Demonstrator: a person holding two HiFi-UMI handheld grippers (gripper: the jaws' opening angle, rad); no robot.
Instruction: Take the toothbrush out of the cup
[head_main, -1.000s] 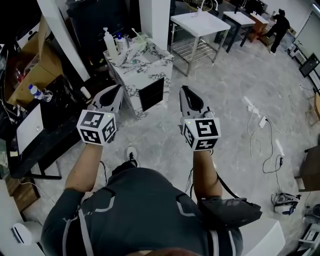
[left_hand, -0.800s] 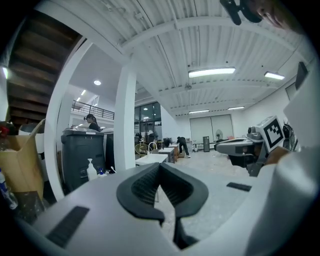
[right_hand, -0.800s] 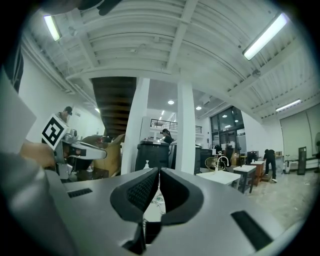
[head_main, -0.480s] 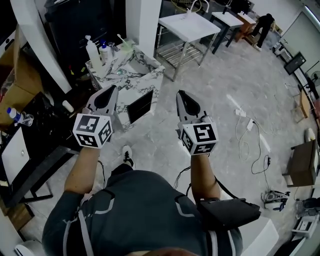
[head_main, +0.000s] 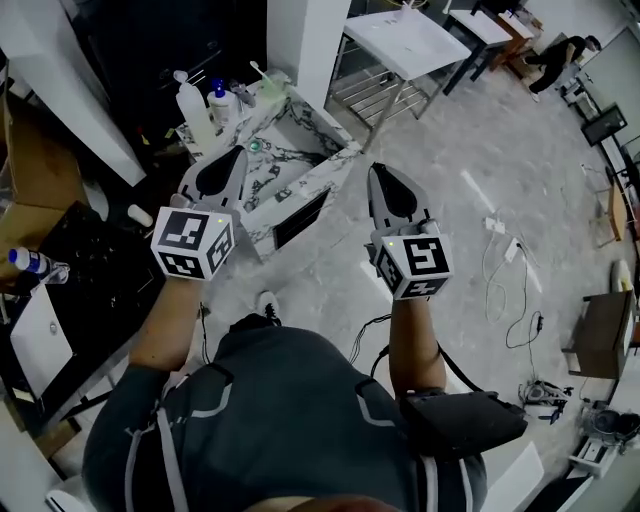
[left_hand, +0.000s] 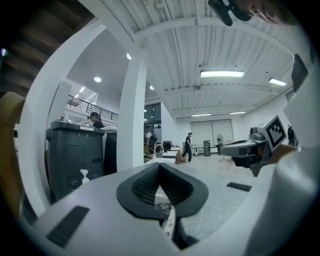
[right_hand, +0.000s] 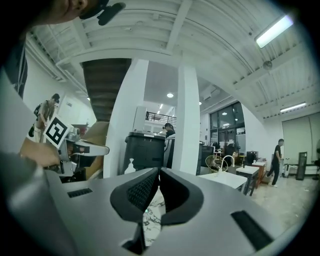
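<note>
On left claw (head_main: 237, 152) and right claw (head_main: 377, 171), square-marker cubes (head_main: 193, 243)

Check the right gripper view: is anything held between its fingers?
No, the right gripper has its fingers closed tip to tip with nothing between them; only the marble counter shows through the gap below.

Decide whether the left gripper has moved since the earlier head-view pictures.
Yes. The left gripper has come forward toward the marble counter; its tip now overlaps the counter's near edge, where earlier it stopped short.
</note>
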